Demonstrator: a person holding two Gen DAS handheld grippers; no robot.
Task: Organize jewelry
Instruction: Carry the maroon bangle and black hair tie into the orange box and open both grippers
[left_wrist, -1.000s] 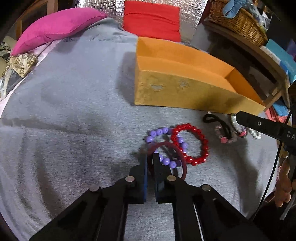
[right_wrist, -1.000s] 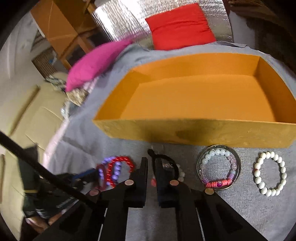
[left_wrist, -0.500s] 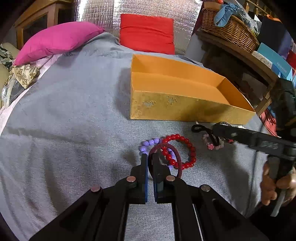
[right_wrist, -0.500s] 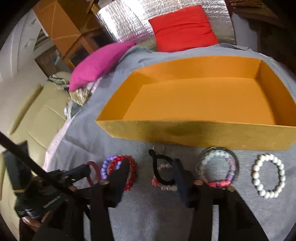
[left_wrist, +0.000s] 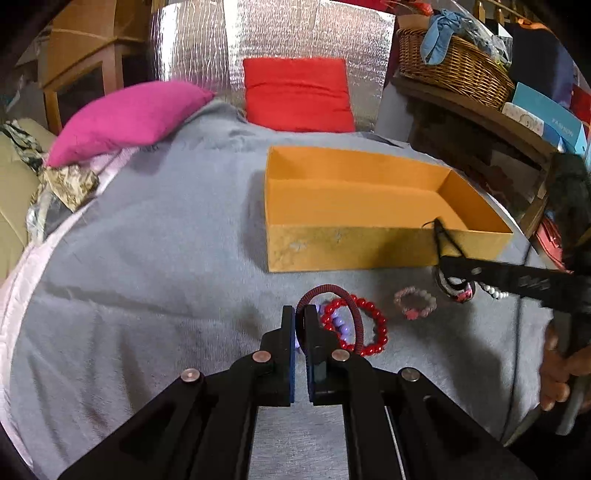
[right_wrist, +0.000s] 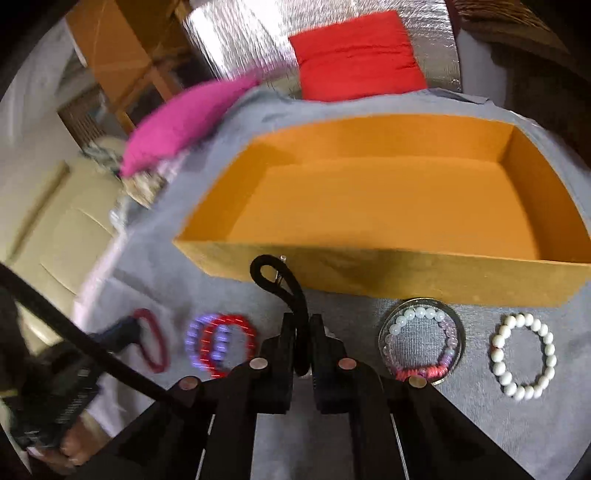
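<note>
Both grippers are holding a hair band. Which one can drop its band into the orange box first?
Probably the right gripper. Its black band already hangs just before the orange box wall. The left gripper, holding the dark red band, sits farther back.

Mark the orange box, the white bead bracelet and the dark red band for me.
orange box (right_wrist: 424, 278): right wrist view, near outer wall.
white bead bracelet (right_wrist: 549, 350): right wrist view, beads on its right side.
dark red band (left_wrist: 325, 288): left wrist view, top of loop.
</note>
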